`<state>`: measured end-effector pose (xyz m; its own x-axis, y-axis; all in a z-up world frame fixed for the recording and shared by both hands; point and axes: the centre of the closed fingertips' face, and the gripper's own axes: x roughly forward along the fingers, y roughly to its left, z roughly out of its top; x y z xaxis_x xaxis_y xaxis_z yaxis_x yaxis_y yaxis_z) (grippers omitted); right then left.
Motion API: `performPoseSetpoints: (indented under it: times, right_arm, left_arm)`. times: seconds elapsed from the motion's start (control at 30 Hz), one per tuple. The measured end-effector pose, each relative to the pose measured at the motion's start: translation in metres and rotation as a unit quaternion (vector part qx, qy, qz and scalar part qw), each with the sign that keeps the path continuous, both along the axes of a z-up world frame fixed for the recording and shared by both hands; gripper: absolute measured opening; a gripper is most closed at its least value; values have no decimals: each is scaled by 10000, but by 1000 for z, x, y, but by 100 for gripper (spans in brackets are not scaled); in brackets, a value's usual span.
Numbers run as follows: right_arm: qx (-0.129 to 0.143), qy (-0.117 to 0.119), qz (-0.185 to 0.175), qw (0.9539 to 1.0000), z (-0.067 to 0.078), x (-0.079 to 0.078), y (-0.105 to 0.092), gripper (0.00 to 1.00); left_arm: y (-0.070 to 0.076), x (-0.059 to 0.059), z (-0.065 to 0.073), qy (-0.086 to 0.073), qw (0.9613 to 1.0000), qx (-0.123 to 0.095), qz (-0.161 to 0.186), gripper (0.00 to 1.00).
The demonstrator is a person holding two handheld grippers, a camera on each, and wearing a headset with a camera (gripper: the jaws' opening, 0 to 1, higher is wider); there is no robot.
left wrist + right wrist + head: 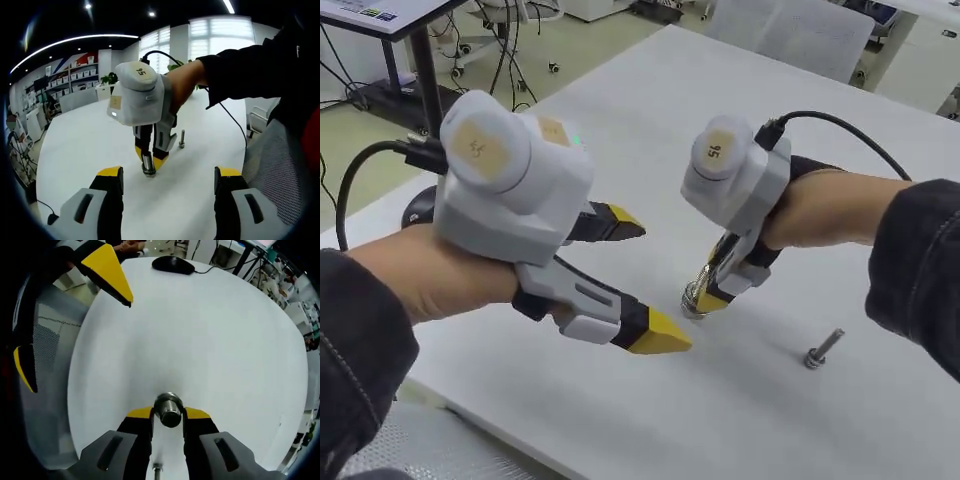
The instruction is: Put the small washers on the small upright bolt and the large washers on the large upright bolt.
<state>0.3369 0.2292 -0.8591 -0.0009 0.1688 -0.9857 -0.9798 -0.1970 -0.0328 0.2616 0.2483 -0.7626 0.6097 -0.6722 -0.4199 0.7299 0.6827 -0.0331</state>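
On the white table point(650, 120) my right gripper point(707, 297) points down, shut on a large steel bolt point(694, 297) that stands upright on the tabletop. In the right gripper view the large bolt point(169, 411) sits end-on between the yellow pads. The left gripper view has the right gripper point(149, 159) clamped on the large bolt point(148, 165). A small bolt point(823, 348) stands on its head to the right, apart from both grippers; it also appears behind the right gripper as the small bolt point(181, 139). My left gripper point(645, 280) hovers open to the left, holding nothing.
A black mouse point(172, 264) with a cable lies at one end of the table. The table's near edge point(490, 425) runs just below my left hand. A grey chair point(800, 35) stands at the far side, and a mesh chair back point(280, 165) at the right.
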Motion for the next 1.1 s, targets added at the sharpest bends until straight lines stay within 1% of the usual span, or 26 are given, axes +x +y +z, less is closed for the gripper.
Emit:
performPoseSetpoints:
  times: [0.23,0.5,0.7,0.97,1.1]
  right_arm:
    - [9,12,-14,10000,-4,0,0,24]
    - [45,31,-44,10000,-4,-1,1,24]
    - [3,30,-33,10000,-5,0,-2,24]
    - [98,83,-120,9998,-5,1,-5,27]
    - [207,62,-183,9996,1,3,-6,29]
  left_arm:
    - [0,-1,0,8,10000,-4,6,74]
    - [1,-1,0,14,10000,-8,6,74]
    - [0,0,-1,25,10000,-7,-12,74]
    - [-1,1,-2,27,10000,-8,-33,74]
    - [-2,1,-2,33,10000,-1,-51,74]
